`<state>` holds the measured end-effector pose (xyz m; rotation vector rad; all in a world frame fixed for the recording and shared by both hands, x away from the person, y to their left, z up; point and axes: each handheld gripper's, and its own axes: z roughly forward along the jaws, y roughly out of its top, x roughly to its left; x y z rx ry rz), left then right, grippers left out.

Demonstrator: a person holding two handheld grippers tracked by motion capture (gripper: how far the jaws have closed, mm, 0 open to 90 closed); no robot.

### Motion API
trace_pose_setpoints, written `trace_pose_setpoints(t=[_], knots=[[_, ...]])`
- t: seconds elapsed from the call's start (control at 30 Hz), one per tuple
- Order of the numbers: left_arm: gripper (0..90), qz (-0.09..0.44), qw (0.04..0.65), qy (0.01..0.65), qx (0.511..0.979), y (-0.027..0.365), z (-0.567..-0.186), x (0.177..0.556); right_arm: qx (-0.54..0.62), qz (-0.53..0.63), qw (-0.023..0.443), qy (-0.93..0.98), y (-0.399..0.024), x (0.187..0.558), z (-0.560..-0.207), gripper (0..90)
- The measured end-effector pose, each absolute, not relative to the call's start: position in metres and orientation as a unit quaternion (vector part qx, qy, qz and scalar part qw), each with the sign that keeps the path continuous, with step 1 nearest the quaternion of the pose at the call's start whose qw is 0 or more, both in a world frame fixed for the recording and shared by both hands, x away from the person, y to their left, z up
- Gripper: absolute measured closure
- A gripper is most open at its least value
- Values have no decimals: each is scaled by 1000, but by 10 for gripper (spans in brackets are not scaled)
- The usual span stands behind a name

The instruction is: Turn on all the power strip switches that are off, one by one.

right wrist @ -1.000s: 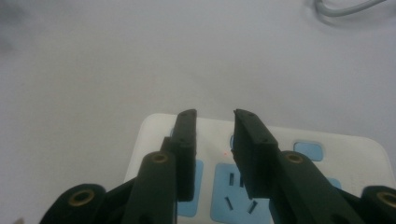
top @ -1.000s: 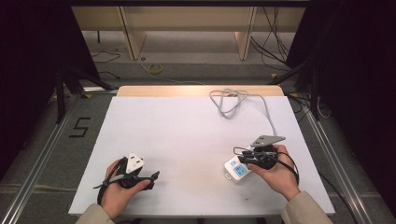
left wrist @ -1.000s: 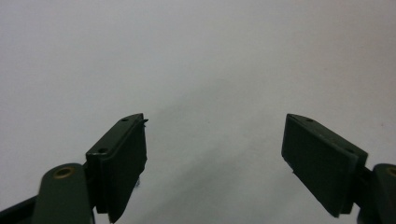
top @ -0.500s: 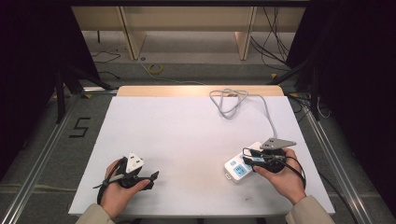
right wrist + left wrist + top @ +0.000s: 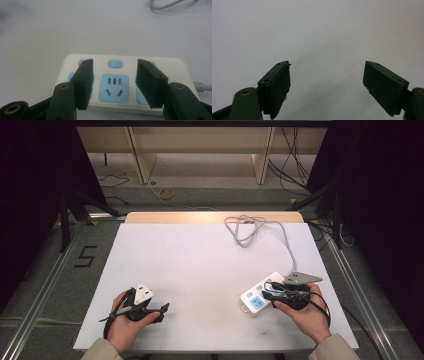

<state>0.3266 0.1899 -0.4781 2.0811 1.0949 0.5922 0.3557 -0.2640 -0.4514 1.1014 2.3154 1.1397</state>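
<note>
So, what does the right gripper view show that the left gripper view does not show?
The right gripper view alone shows a white power strip with blue sockets beneath the open right gripper, plus a piece of grey cord. The left gripper view alone shows the left gripper, its jaws spread wider. Both share two black jaws apart over the white table.

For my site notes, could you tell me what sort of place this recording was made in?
Probably a lab data-collection station, not a home: a white-topped table stands on a grey floor with metal rails, dark curtains hang at both sides, and loose cables trail behind it.
</note>
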Motion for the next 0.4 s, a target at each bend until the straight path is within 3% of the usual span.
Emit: trace_pose_setpoints(t=[0.4], knots=[[216,225,351,426,803,189,-479,328,391,404,168,810,-266,354,-452,486]])
